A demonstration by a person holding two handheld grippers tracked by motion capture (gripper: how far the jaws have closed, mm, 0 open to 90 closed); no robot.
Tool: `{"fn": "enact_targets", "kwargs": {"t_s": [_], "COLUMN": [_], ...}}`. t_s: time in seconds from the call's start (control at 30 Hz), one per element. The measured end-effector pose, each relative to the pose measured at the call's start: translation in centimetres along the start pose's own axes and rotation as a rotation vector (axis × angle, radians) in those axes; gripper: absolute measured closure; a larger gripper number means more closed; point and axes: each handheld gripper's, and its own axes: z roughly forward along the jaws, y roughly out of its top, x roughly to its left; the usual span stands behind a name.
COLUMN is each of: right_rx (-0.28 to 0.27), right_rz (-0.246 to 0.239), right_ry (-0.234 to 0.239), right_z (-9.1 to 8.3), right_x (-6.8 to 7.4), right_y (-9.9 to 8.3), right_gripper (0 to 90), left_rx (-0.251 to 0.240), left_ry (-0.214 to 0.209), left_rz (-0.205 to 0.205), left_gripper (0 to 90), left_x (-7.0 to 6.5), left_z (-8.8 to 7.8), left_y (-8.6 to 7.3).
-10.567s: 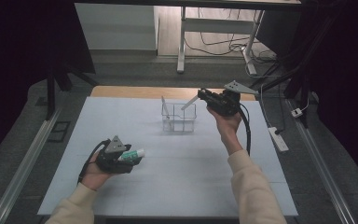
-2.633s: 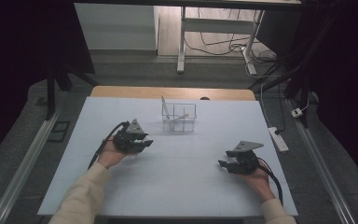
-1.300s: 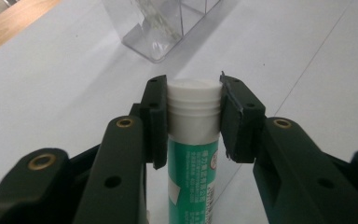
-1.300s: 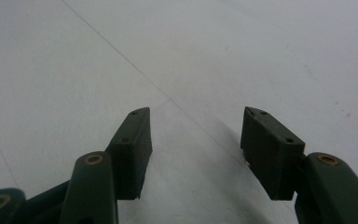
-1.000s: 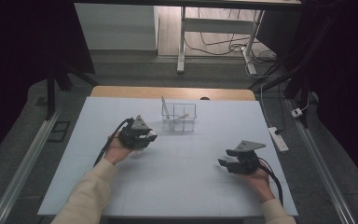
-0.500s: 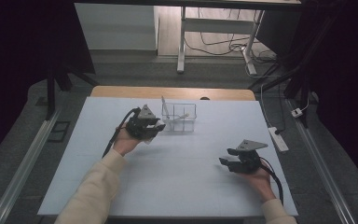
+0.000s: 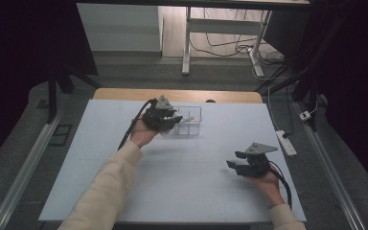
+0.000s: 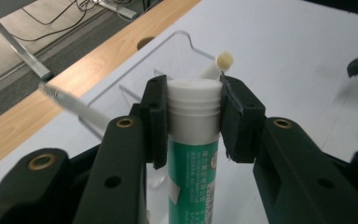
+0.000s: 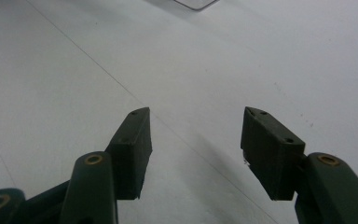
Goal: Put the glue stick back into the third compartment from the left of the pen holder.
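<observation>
My left gripper (image 7: 170, 120) (image 8: 193, 121) is shut on a green and white tube (image 8: 193, 163) by its white cap end, with the cap pointing away from the camera. It hangs just left of a clear plastic holder (image 7: 191, 122) (image 8: 168, 51) at the far middle of the table. In the holder lean a toothbrush (image 8: 74, 105) with a pale handle and a cream-tipped stick (image 8: 216, 65). My right gripper (image 7: 237, 160) (image 9: 196, 149) rests at the near right, open, with bare table between its fingers.
The work surface is a pale blue-white mat (image 7: 187, 182) on a wooden table (image 7: 124, 94). A white power strip (image 7: 286, 142) lies off the right edge. Metal rails run along both sides, and a desk frame with cables stands beyond.
My left gripper has carried the tube up and to the right, from the left middle of the mat to beside the clear holder. The right gripper has stayed put.
</observation>
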Motion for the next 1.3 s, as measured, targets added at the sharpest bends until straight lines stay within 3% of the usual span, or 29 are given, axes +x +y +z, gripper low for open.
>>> {"fn": "enact_targets", "kwargs": {"t_s": [0.63,1.07,1.3], "right_rx": [-0.026,-0.029,-0.029], "right_rz": [0.019,0.028,0.031], "right_ry": [-0.005,-0.015,-0.014], "right_z": [-0.5,-0.8,-0.8], "right_x": [-0.4,-0.7,-0.8], "right_y": [-0.1,-0.2,-0.3], "right_gripper": [42.5,42.5,42.5], "left_rx": [-0.043,-0.095,-0.119], "left_ry": [0.008,0.044,0.006], "left_rz": [0.002,-0.022,-0.078], "left_gripper": [65.3,65.3,65.1], "left_x": [-0.2,0.8,1.4], "left_z": [3.4,5.5,7.0], "left_y": [6.2,8.0,7.9]}}
